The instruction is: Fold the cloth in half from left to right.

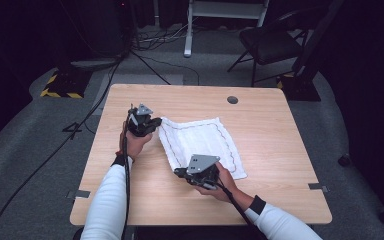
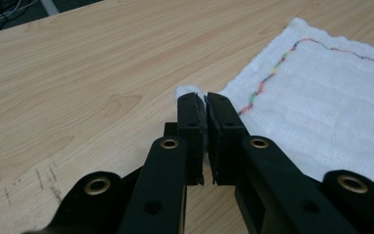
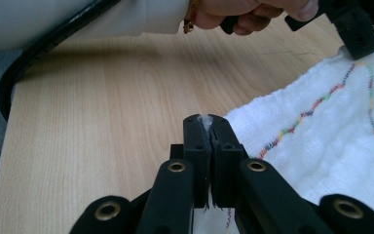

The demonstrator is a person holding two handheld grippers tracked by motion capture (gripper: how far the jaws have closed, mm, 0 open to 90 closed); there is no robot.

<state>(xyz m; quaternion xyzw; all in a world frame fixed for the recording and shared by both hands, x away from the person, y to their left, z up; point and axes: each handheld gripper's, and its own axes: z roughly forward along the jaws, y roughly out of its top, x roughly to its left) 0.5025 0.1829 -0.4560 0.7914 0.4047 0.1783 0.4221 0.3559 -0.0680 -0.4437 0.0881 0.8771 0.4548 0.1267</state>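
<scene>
- Cloth (image 1: 200,142), white with a multicoloured stitched border, lies spread near the middle of the wooden table (image 1: 280,150).
- My left claw (image 1: 155,121) is pinched tight on the cloth's far left corner; a tuft of white pokes out past the jaws in the left gripper view.
- My right claw (image 1: 179,172) is clamped on the near left corner, fabric showing between its jaws.
- Both corners sit low, close to the tabletop.
</scene>
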